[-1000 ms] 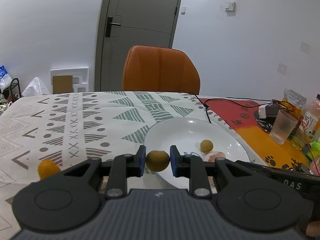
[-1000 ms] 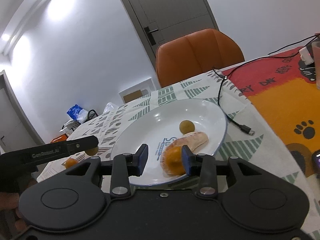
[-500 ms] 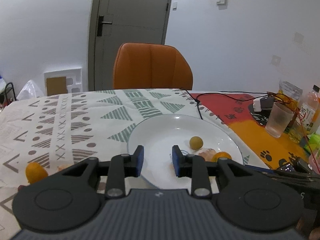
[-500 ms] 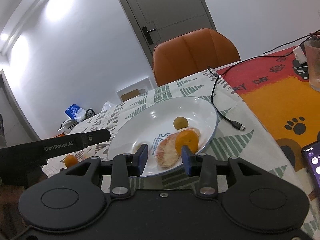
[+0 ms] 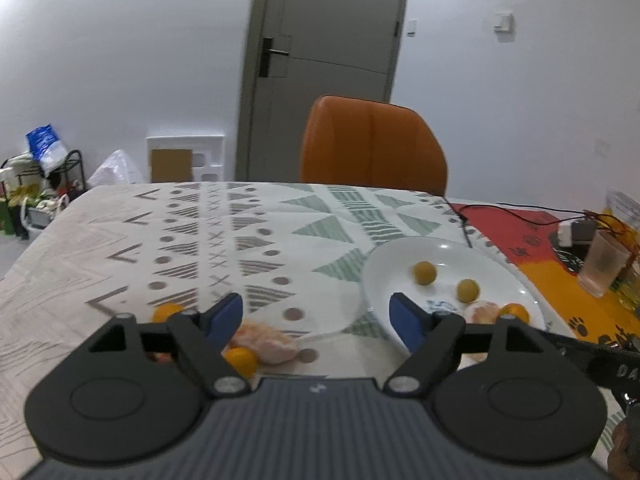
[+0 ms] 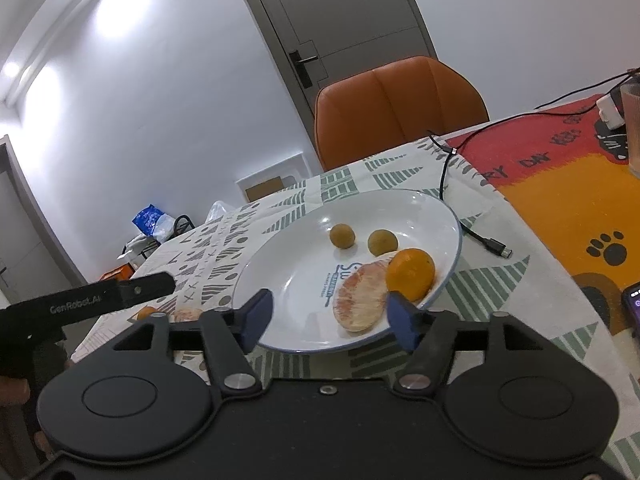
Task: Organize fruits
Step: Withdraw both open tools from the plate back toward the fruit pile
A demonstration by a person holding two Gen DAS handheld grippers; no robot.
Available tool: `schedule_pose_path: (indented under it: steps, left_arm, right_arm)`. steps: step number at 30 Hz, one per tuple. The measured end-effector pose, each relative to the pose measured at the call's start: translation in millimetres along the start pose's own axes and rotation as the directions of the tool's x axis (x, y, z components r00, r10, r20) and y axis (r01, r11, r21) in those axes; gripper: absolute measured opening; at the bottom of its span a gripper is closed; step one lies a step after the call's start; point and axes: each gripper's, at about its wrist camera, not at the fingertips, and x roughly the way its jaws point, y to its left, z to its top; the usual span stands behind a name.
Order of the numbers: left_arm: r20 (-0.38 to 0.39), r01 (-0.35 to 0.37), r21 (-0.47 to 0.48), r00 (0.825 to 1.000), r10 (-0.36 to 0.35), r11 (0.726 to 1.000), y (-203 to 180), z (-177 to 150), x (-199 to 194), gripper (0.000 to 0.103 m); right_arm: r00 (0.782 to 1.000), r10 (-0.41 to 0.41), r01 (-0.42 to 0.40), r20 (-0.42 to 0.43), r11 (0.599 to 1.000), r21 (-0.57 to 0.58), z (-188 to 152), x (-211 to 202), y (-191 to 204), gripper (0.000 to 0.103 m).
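Up close, we see our left tool [image 5: 316, 318] spread wide with nothing between its blue pads, held low over the patterned tabletop [image 5: 224, 232] and aimed toward the far chair [image 5: 372, 146]. Just under its left finger lie a small orange fruit [image 5: 240, 360] and a peeled pinkish segment [image 5: 268, 344], touching each other on the cloth; another small orange fruit [image 5: 168, 311] sits near them, further left. The white plate [image 5: 452, 256] lies ahead and to the right of this tool.

Our right tool [image 6: 328, 316] is likewise wide apart and holds nothing, hovering just above the near rim of the plate [image 6: 440, 212]. On the plate, a peeled segment [image 6: 360, 292] rests against an orange [image 6: 410, 272], both close to the right pad. Behind them sit two small yellow-brown round fruits [image 6: 342, 237], apart from each other and from the orange.

From the right wrist view the left tool's black body reaches in from the left, above the fruit that is on the cloth. A black cable [image 6: 464, 200] runs down the tabletop past the plate's right edge, its plug lying just beside the rim. Further right lie a red and orange mat [image 6: 560, 184], a phone [image 6: 634, 308] at the frame edge, and a frosted cup [image 5: 602, 266]. A grey door [image 5: 324, 68] stands behind the chair.
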Motion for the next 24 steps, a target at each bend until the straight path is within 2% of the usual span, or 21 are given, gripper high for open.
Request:
schedule_pose_path:
  steps: [5, 8, 24]
  left_arm:
    - [-0.007, -0.031, -0.009, 0.999, 0.031, 0.999, 12, -2, -7, 0.079]
    - [-0.008, -0.034, -0.019, 0.999, 0.034, 0.999, 18, -4, -12, 0.079]
    - [0.007, -0.072, -0.026, 0.997, 0.073, 0.997, 42, -14, -35, 0.080]
  right_arm:
    - [1.000, 0.003, -0.003, 0.015, 1.000, -0.013, -1, -1, 8, 0.089]
    - [1.000, 0.006, -0.005, 0.020, 1.000, -0.028, -2, -2, 14, 0.095]
    - [0.998, 0.061, -0.061, -0.007, 0.995, -0.083, -7, -1, 44, 0.099]
